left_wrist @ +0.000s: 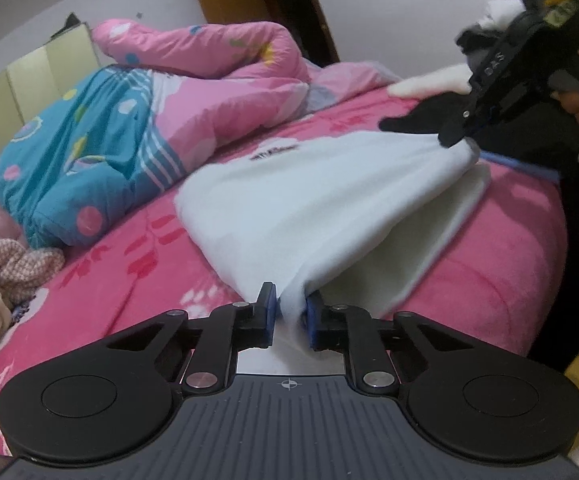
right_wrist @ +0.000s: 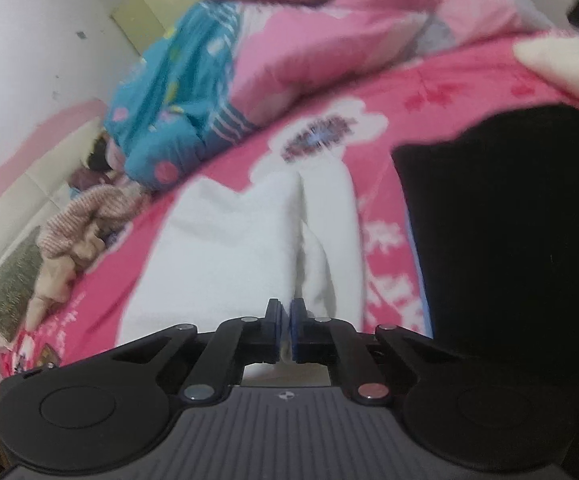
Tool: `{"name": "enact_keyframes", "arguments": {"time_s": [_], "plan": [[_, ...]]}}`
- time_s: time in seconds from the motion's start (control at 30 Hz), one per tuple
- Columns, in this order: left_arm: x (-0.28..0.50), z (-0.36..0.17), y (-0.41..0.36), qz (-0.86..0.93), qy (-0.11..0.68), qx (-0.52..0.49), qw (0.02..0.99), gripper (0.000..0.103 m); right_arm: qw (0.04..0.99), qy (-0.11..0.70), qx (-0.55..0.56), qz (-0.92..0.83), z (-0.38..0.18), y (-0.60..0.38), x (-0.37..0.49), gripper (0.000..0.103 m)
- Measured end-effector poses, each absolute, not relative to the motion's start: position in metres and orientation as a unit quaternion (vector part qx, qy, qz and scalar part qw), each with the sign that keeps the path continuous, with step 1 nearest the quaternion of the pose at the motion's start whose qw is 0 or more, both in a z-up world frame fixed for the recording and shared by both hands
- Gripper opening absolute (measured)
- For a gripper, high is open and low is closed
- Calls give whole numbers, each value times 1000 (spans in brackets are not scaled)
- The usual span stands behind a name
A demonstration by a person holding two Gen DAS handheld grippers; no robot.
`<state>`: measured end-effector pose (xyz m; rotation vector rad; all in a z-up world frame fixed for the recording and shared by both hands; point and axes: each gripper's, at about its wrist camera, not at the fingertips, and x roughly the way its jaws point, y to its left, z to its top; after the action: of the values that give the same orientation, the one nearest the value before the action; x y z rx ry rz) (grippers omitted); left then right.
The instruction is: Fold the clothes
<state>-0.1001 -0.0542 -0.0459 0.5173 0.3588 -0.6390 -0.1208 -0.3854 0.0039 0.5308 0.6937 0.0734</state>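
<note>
Both grippers, left (left_wrist: 287, 312) and right (right_wrist: 285, 330), pinch the fleecy white garment (left_wrist: 329, 196); plush pink bedspread (left_wrist: 489, 260) at three o'clock.

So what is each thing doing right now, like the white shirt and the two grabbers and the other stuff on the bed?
White garment: lifted at two corners, sagging between them, partly on the bed.
Left gripper: shut on the white garment.
Right gripper: shut on the white garment.
Black garment: lying flat on the bed.
Pink and blue quilt: bunched up in a heap.
Checked clothes: crumpled, unfolded.
</note>
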Motion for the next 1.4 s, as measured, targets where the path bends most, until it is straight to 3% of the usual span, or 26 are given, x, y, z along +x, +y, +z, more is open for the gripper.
{"name": "enact_keyframes", "arguments": {"time_s": [0.5,0.7,0.83,0.9,1.0,1.07,1.1,1.2,1.4], "plan": [[-110,-46,-59,-320,165,299,884,9,922,314,223,31,24,-378,-129,3],[-104,-54,-67,-305,193,295,885,26,922,323,211,32,22,-376,-123,3],[-103,-58,-70,-284,201,293,891,32,923,319,215,34,20,-379,-123,3],[-101,-57,-70,-258,209,292,897,42,925,315,211,34,21,-379,-123,3],[-94,-52,-66,-230,230,271,906,49,927,310,207,37,24,-380,-123,3],[-94,-51,-66,-234,234,267,905,45,928,308,205,40,26,-380,-123,3],[-95,-50,-66,-238,233,267,904,32,928,307,205,41,26,-380,-123,3],[-103,-48,-68,-253,234,275,898,13,931,302,201,44,30,-380,-125,3],[-112,-56,-72,-255,225,313,887,8,923,325,201,40,14,-386,-123,3]]}}
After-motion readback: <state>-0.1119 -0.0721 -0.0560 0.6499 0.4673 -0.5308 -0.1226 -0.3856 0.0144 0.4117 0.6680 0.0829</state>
